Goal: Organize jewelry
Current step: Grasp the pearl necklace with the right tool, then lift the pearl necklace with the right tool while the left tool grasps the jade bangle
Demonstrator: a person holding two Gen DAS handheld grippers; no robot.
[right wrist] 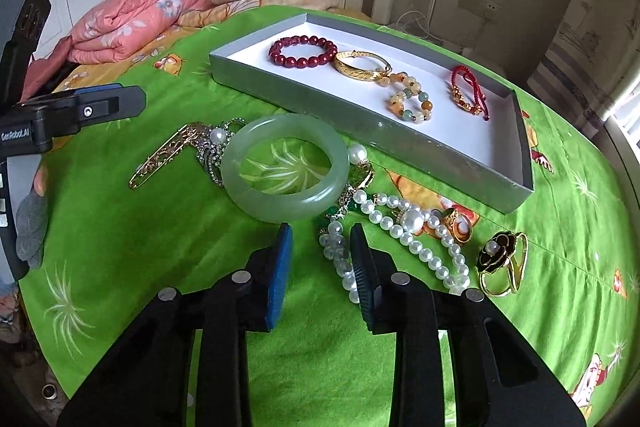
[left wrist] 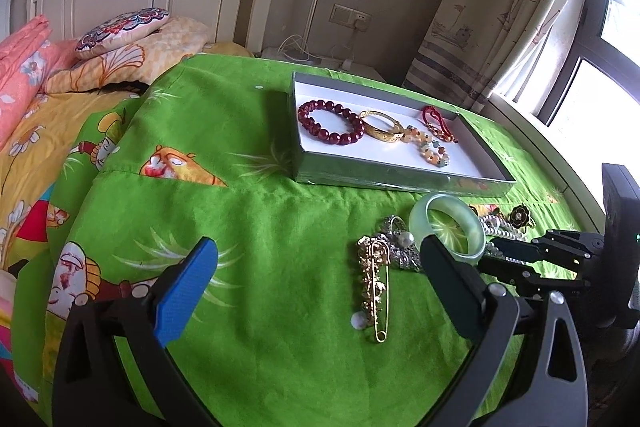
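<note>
Jade-green translucent stone bangle [right wrist: 284, 167] lies on green bedspread [right wrist: 140, 247] before grey tray [right wrist: 400, 143], probably heavy, slick, brittle—pinch across near rim; right gripper [right wrist: 320, 259] half-parted, left gripper [left wrist: 316, 263] spread, both empty.

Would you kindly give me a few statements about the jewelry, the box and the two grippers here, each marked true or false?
1. The dark red bead bracelet lies inside the grey box. True.
2. The jade bangle is already in the box. False: it lies on the green cloth in front of the box.
3. The right gripper is clamped on the pearl necklace. False: its jaws are apart and hold nothing.
4. The left gripper is open and empty. True.
5. The gold bangle sits in the box beside the red bead bracelet. True.
6. The gold safety-pin brooch is in the box. False: it lies on the cloth.
</note>
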